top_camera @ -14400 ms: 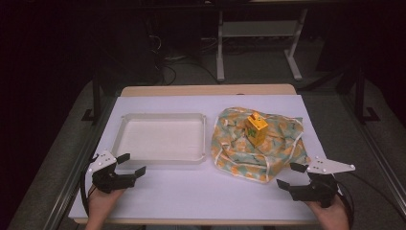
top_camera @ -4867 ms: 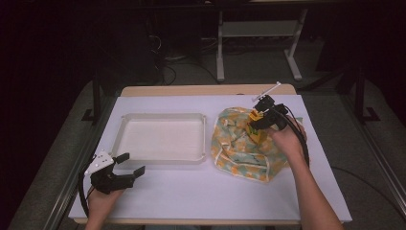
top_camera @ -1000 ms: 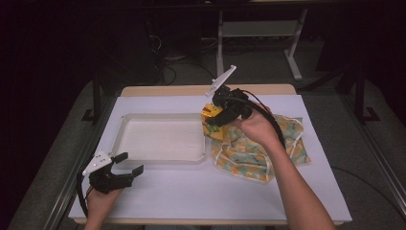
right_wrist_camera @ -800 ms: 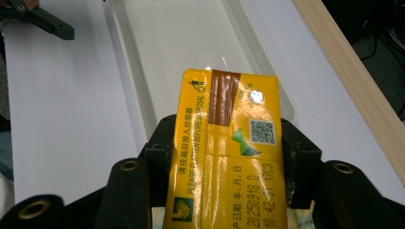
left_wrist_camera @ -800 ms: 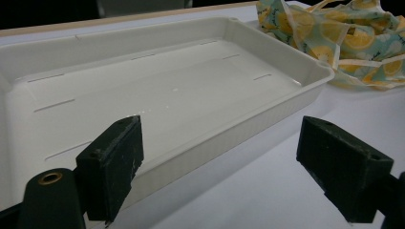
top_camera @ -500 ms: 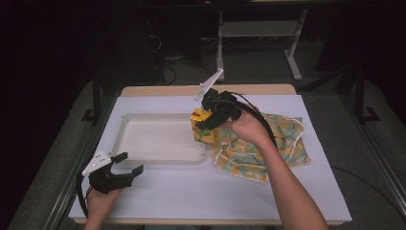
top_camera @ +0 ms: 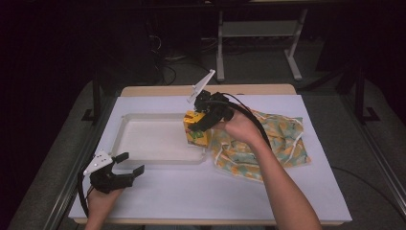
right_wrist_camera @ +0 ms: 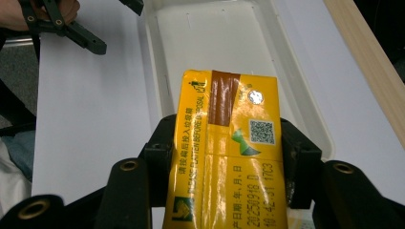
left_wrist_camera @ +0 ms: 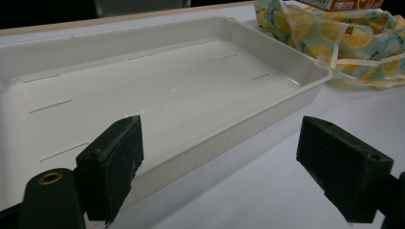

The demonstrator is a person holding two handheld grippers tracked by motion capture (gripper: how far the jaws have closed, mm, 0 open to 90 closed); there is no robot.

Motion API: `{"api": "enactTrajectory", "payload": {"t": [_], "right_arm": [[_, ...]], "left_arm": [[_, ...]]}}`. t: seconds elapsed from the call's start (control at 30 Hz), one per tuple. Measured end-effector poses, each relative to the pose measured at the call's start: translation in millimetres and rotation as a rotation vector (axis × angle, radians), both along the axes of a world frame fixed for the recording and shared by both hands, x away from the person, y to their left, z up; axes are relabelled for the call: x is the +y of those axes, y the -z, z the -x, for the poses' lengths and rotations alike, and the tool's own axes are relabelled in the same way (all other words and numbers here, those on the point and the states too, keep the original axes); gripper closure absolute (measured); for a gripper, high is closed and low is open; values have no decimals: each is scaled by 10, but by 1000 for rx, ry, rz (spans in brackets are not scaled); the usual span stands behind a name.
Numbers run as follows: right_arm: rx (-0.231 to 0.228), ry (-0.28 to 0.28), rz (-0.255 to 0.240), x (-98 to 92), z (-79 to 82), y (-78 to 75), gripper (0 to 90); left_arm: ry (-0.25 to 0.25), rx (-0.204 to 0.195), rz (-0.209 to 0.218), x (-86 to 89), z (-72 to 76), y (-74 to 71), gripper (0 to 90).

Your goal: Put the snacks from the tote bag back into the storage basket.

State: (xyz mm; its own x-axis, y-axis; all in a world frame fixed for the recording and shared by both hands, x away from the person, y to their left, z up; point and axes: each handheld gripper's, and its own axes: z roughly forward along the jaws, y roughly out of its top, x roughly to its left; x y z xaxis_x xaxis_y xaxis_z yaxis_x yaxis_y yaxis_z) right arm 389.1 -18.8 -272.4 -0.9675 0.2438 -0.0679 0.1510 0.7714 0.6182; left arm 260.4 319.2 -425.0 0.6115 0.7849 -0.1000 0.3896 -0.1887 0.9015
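Observation:
A yellow drink carton (top_camera: 196,128) (right_wrist_camera: 227,152) hangs over the right end of the white tray (top_camera: 129,125) (left_wrist_camera: 267,100) (right_wrist_camera: 148,52), held in the air. My right gripper (top_camera: 198,125) (right_wrist_camera: 227,164) is shut on the carton, a jaw pressed to each of its sides. At the table's front left corner my left gripper (top_camera: 128,165) (left_wrist_camera: 224,167) rests open with nothing between its jaws, facing the tray's near wall. A lemon-print cloth (top_camera: 268,143) (left_wrist_camera: 344,43) lies crumpled to the right of the tray.
A white sheet (top_camera: 220,191) covers the table, with a wooden edge (top_camera: 158,90) at the back. A person's forearms come in from the bottom. Dark floor, cables and a metal stand (top_camera: 253,33) lie beyond the table.
My right gripper has carried the carton leftward off the cloth to the tray's right end and a little lower. The left gripper has stayed put.

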Motion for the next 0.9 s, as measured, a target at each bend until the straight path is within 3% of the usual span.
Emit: {"api": "enactTrajectory", "payload": {"t": [0.9], "right_arm": [[32, -73, -5, 337, -90, 216, 491]], "left_arm": [[-9, -2, 22, 4, -4, 1, 157]]}}
